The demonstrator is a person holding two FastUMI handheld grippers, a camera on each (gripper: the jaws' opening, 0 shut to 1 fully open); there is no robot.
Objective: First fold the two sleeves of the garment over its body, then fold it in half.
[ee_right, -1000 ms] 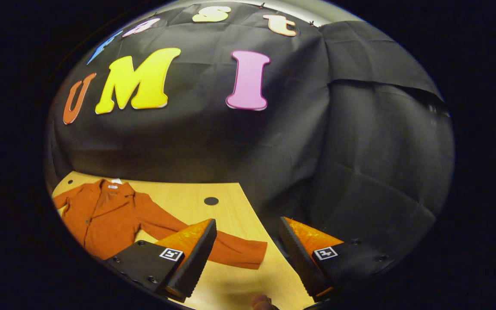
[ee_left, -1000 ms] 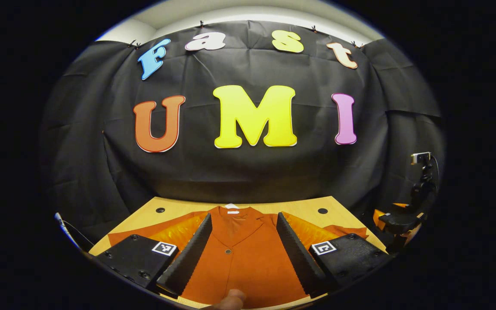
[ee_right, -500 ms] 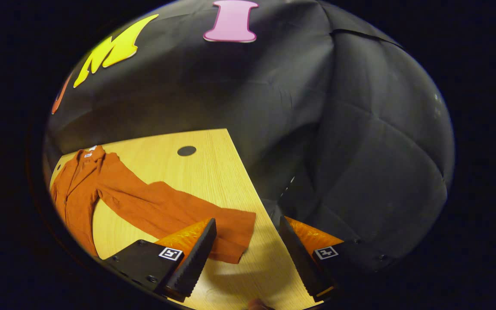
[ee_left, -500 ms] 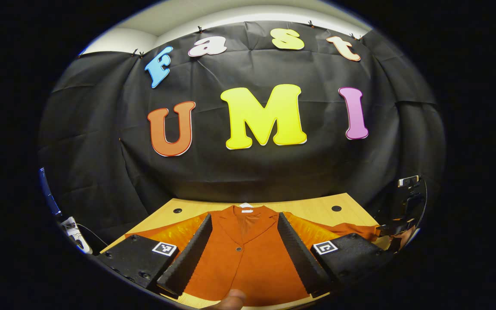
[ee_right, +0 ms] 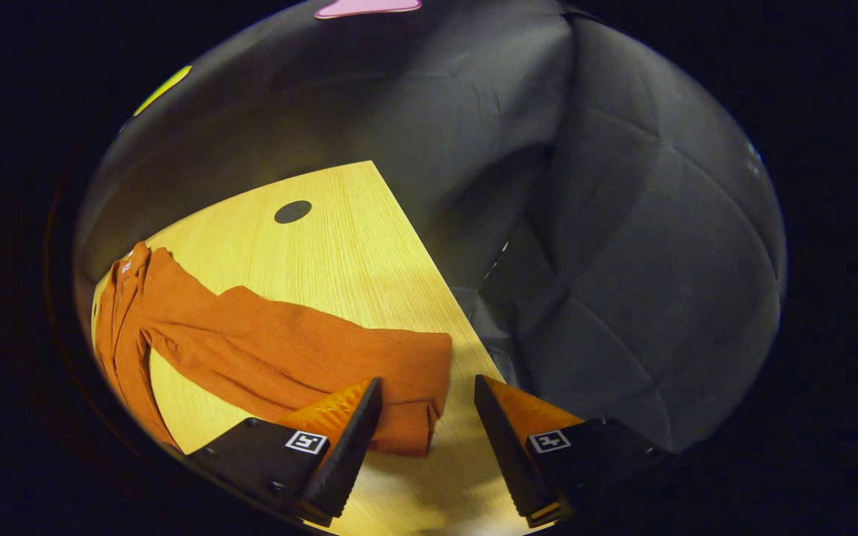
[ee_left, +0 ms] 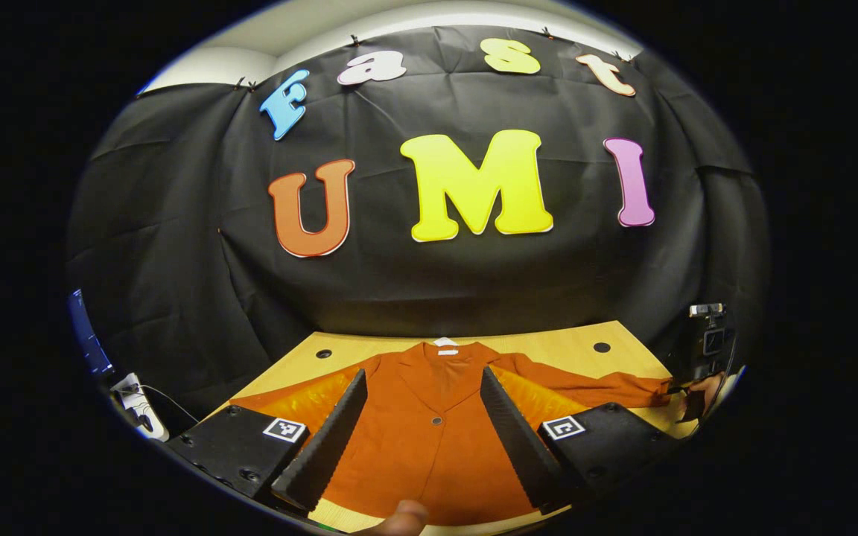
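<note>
An orange-brown buttoned garment (ee_left: 429, 432) lies flat on the wooden table (ee_left: 548, 346), collar toward the wall, sleeves spread out to both sides. My left gripper (ee_left: 421, 439) hovers open above its body, fingers framing the front placket. In the right gripper view one sleeve (ee_right: 287, 350) stretches across the table, its cuff (ee_right: 418, 402) close to the table's right edge. My right gripper (ee_right: 421, 439) is open just above that cuff, the cuff end lying between its fingers. That same gripper (ee_left: 697, 398) appears far right in the left gripper view, at the sleeve's end.
The table edge (ee_right: 436, 283) runs diagonally close to the cuff, with black cloth beyond. A round cable hole (ee_right: 293, 211) sits near the far corner, two more holes (ee_left: 323, 353) by the wall. A small white device with a cable (ee_left: 135, 398) lies off the table's left.
My right gripper has dropped and moved toward the sleeve cuff, which now lies between its fingers. My left gripper has drawn back slightly, showing more of the garment.
</note>
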